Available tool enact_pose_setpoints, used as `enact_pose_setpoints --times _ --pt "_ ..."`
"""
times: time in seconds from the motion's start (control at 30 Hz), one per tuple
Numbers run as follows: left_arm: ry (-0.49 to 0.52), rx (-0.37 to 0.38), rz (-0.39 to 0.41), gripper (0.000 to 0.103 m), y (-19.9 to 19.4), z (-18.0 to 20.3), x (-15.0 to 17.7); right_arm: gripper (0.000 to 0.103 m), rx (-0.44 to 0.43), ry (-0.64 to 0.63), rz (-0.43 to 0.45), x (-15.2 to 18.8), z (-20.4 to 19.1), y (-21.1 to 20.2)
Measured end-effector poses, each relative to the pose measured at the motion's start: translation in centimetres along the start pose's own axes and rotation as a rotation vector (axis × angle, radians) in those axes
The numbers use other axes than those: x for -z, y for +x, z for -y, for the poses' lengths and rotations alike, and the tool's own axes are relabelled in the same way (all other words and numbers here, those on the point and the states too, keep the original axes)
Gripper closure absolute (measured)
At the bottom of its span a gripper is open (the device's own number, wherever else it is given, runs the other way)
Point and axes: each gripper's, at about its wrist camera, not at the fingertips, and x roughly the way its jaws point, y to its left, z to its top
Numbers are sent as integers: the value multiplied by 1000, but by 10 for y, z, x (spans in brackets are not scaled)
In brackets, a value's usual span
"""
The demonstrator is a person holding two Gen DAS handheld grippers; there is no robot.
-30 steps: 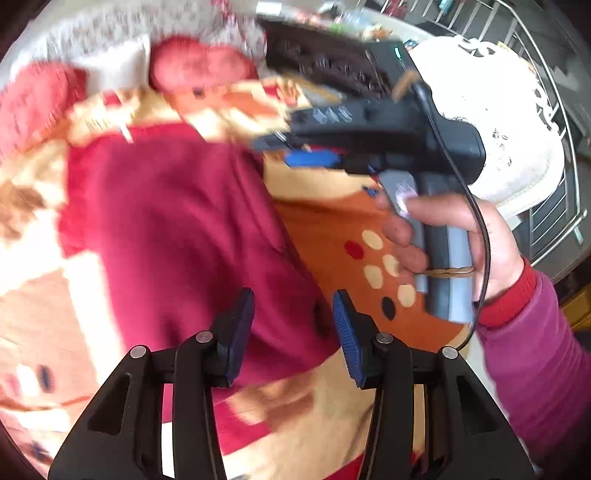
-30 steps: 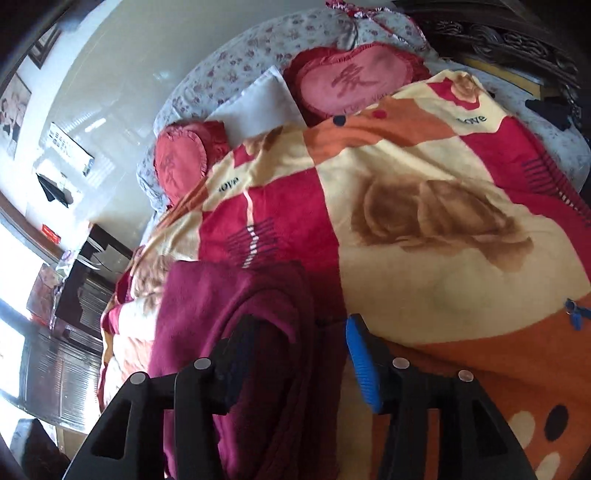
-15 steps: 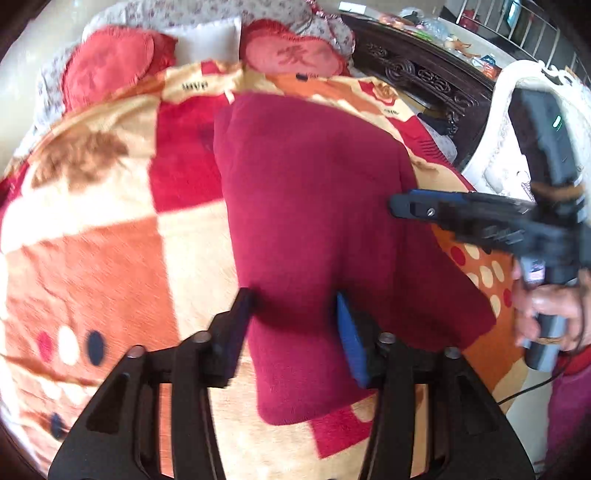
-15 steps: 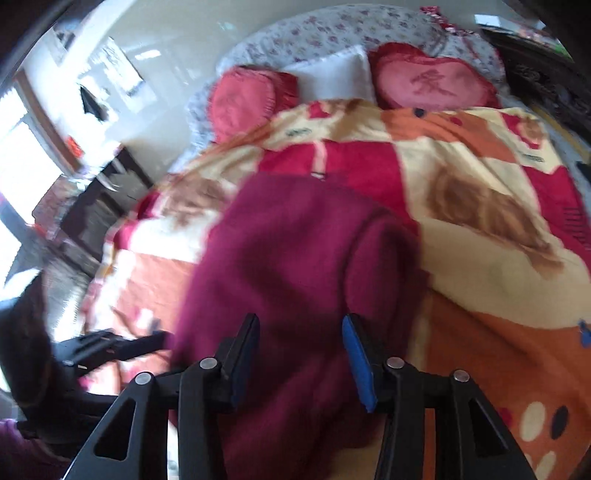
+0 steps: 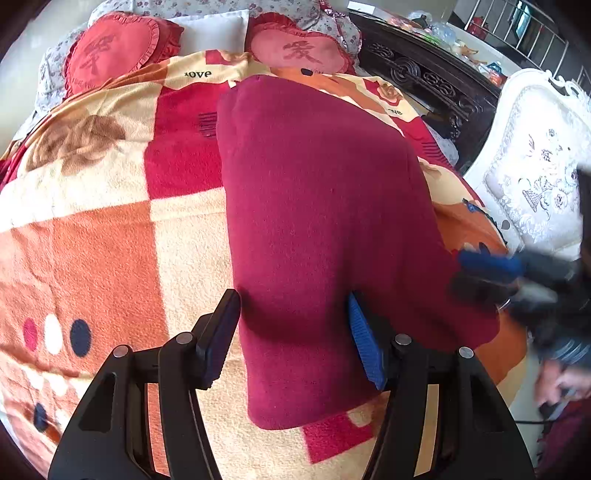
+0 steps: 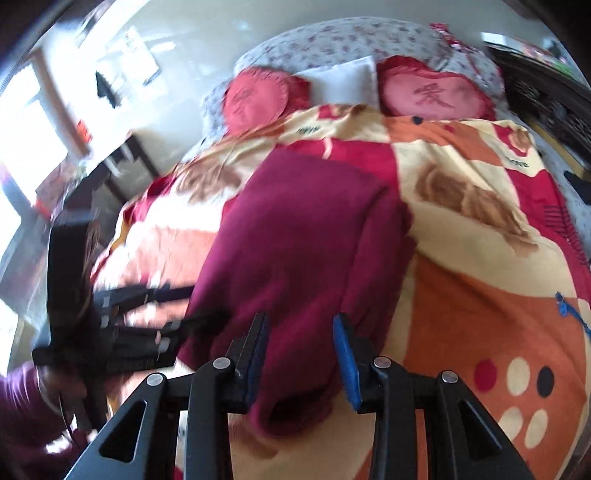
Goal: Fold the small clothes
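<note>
A dark red knit garment (image 5: 317, 229) lies folded in a long strip on the patterned blanket (image 5: 110, 229); it also shows in the right wrist view (image 6: 295, 251). My left gripper (image 5: 291, 336) is open and empty, its fingers either side of the garment's near end, above it. My right gripper (image 6: 301, 354) is open and empty above the garment's near right corner. It shows blurred at the right of the left wrist view (image 5: 487, 273). The left gripper shows blurred in the right wrist view (image 6: 173, 306).
Two red heart cushions (image 5: 110, 48) (image 5: 299, 51) and a white pillow (image 5: 218, 26) lie at the bed's head. A dark carved wooden cabinet (image 5: 424, 74) and a white ornate chair (image 5: 532, 170) stand to the right. A dark table (image 6: 110, 173) stands left.
Both grippers have drawn back toward the bed's foot and stayed open. The garment now lies flat in full view. The right gripper has swung from over the garment to its right edge.
</note>
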Motion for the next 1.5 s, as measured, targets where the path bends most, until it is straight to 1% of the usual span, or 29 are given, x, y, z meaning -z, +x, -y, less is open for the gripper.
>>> enact_pose_setpoints --times 0.03,0.07,0.1,0.13,0.17,0.2,0.23,0.27,0.3,0.33,0.37,0.4,0.43,0.5,0.6,0.67,0.8,0.83,0.87,0.9,0.93,0.97,1.0,1.03,1.13,1.23,1.33,1.43,1.5 --pt "-9 11 -5 44 0 -1 0 69 34 -20 -30 8 -2 7" --pt "-19 26 -13 44 0 -1 0 69 117 -29 -76 17 2 23" --pt "-26 35 -24 44 -2 -2 -1 69 150 -10 -100 22 10 35" --pt "-23 38 -24 44 -5 -2 -1 69 131 20 -104 27 16 38" --pt "-16 47 -11 44 -10 -3 -3 68 73 93 -90 30 26 36" --pt "-15 62 8 43 -15 -4 -4 67 47 121 -77 30 30 32" --pt "-20 77 22 39 -19 -6 -7 57 8 151 -38 28 35 23" --pt "-34 107 37 35 -22 -10 -10 43 3 168 2 27 39 16" --pt "-57 142 52 27 -24 -15 -14 36 10 189 39 25 45 10" --pt "-79 168 60 23 -24 -19 -17 29 9 209 61 24 49 6" --pt "-106 191 63 23 -23 -23 -21 28 -16 252 86 22 58 5" --pt "-138 214 55 23 -18 -28 -25 28 -68 297 98 21 67 7" --pt "-153 227 45 23 -14 -30 -29 28 -114 334 99 21 74 11" --pt "-185 249 15 23 1 -36 -35 28 -167 377 84 18 82 24" --pt "-216 284 -23 23 20 -41 -40 27 -202 393 25 13 88 52" --pt "-221 291 -26 17 27 -41 -42 19 -225 405 18 11 93 60" --pt "-209 291 -49 15 44 -37 -44 19 -289 412 7 7 92 76" --pt "-206 295 -54 16 46 -35 -44 23 -293 410 12 7 91 76" --pt "-204 291 -53 18 47 -35 -44 38 -306 408 24 7 87 76" --pt "-196 288 -46 25 45 -33 -44 39 -308 400 21 5 84 76" --pt "-186 290 -40 32 41 -32 -43 46 -285 378 19 4 79 72" --pt "-173 293 -34 36 36 -31 -42 52 -267 351 16 2 74 68" --pt "-163 302 -27 40 26 -30 -41 54 -260 338 18 1 70 64" --pt "-161 310 -25 42 20 -31 -40 56 -260 328 23 0 65 58" --pt "-153 312 -15 42 -12 -36 -28 56 -296 289 28 -4 41 37" --pt "-152 273 -23 42 -42 -49 -5 57 -317 230 1 -1 6 26" --pt "-175 209 -55 42 -55 -66 26 57 -357 193 -53 12 -27 33" --pt "-212 158 -99 42 -48 -80 52 57 -336 154 -110 25 -56 56" --pt "-250 152 -100 40 -38 -89 64 50 -259 122 -135 31 -68 72"
